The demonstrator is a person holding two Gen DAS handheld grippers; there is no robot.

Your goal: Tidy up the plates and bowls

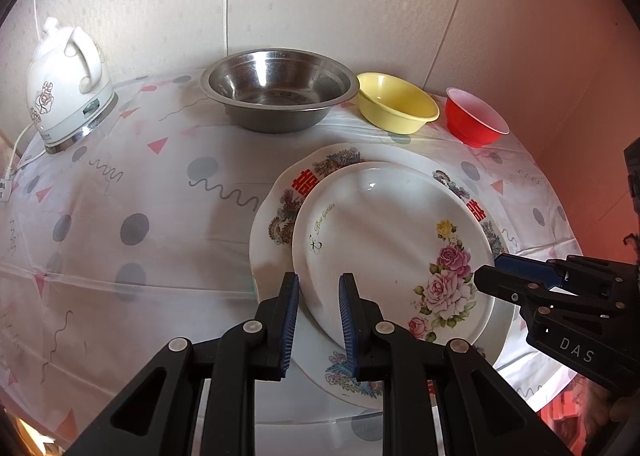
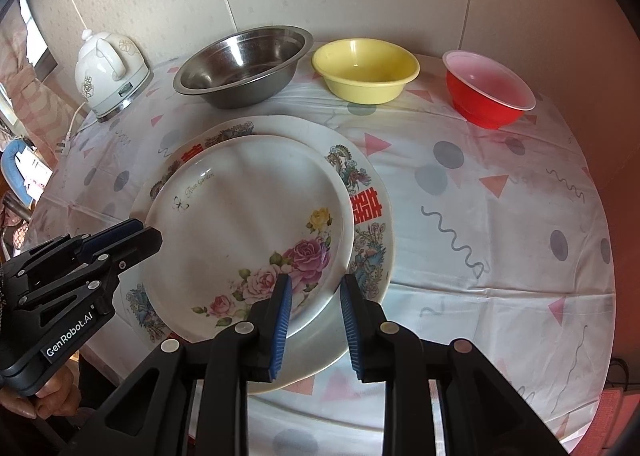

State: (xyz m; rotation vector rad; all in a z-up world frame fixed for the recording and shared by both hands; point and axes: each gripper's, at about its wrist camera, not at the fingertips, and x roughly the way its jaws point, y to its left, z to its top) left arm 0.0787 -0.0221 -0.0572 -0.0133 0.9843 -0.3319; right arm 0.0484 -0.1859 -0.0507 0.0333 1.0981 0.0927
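While both grippers sit at the near edge of the round table (image 2: 500,256), a glossy white rose plate (image 1: 384,232) lies stacked on a larger round plate (image 1: 276,216) whose rim carries red characters and ornate painted motifs. On the left gripper (image 1: 319,320), the ribbed blue pads stand parted on either side of the rose plate's near rim, with gaps showing. The right gripper (image 2: 315,320) likewise has its jaws apart over the opposite rim, clamping nothing. Behind the plates, along the far wall, stand a brushed steel bowl (image 2: 244,68), a smooth yellow plastic bowl (image 2: 366,70) and a red bowl (image 2: 490,90) with a pale interior. A white ceramic-look kettle (image 1: 66,84) sits far left on the thin, patterned tablecloth (image 1: 140,216).
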